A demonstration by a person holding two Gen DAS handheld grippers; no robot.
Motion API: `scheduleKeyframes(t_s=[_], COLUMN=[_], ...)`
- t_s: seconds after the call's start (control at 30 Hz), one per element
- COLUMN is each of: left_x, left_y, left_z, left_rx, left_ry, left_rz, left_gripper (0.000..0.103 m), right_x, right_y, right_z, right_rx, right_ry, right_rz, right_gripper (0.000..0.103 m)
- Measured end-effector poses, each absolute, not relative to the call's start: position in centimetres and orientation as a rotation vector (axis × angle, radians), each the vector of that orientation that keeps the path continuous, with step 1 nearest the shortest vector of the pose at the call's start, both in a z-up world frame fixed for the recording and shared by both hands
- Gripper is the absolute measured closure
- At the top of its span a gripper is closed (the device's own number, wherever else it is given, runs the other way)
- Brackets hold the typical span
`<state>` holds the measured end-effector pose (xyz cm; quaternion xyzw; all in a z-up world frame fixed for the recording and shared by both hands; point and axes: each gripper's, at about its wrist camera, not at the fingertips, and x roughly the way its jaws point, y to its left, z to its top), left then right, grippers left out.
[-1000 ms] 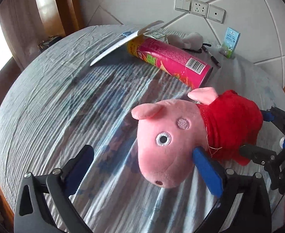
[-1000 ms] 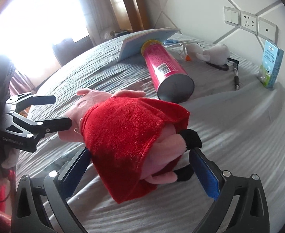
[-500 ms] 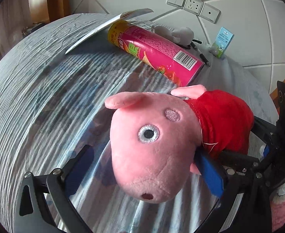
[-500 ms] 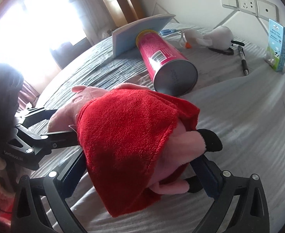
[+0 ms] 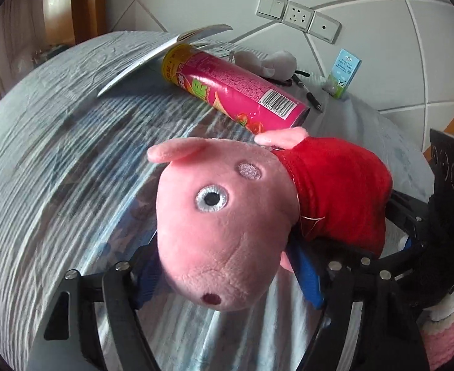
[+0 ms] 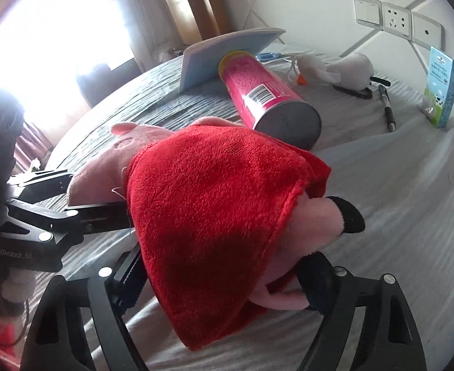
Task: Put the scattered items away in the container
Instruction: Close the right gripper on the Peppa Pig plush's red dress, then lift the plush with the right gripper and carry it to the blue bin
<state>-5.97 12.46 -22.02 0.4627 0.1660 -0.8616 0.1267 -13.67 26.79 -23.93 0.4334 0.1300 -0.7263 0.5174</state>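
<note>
A pink pig plush (image 5: 223, 216) in a red dress (image 6: 214, 191) lies across the grey bed sheet (image 5: 57, 154). My left gripper (image 5: 227, 278) is shut on its head, blue pads pressed into both cheeks. My right gripper (image 6: 223, 278) is shut on the dress and legs, whose black feet (image 6: 347, 213) stick out to the right. Each gripper shows in the other's view: the right gripper (image 5: 412, 247) and the left gripper (image 6: 57, 213). I cannot tell whether the plush still touches the sheet. No container is in view.
Behind the plush lies a pink crisps can (image 5: 236, 92) with a book (image 5: 165, 52) leaning on it. Further back are a white plush (image 6: 347, 68), a pen (image 6: 387, 108), blue scissors (image 6: 267, 56) and a milk carton (image 6: 441, 86) against the wall.
Both grippers have moved in around the plush and their fingers have narrowed onto it. The head now fills the left wrist view, the dress the right.
</note>
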Motion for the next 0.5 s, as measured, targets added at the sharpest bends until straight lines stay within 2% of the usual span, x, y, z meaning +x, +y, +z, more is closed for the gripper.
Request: scheduleKeyframes(t_s=[0.07,0.13,0.17,0.23,0.5], left_x=[-6.1,-5.9,-5.9,-5.7,-2.8], left_y=[12.1,11.8,12.0,12.3,13.8], left_z=[-22.6,-22.7,-22.6,-22.0,-16.5], left_rx=[1.345,1.328,1.321,1.317,1.242], left_ry=[0.514,0.540,0.537,0.518,0.476], left_rz=[-2.505,-2.509,-2.516,-2.517,-2.537], left_gripper=[0.024,0.023,0.030,0.034,0.034], right_x=[-14.0,-14.1,-14.0,-13.7,-11.0], right_y=[26.8,26.8,26.8,26.6,28.0], right_z=[-24.5,-24.6,-24.5,-24.3,-18.8], right_rx=[1.048,1.040,1.035,1.025,0.951], right_ry=[0.294,0.275,0.279,0.290,0.291], right_rz=[-1.736,-1.741,-1.746,-1.758,-1.785], right_gripper=[0.018,0.017,0.016,0.019,0.020])
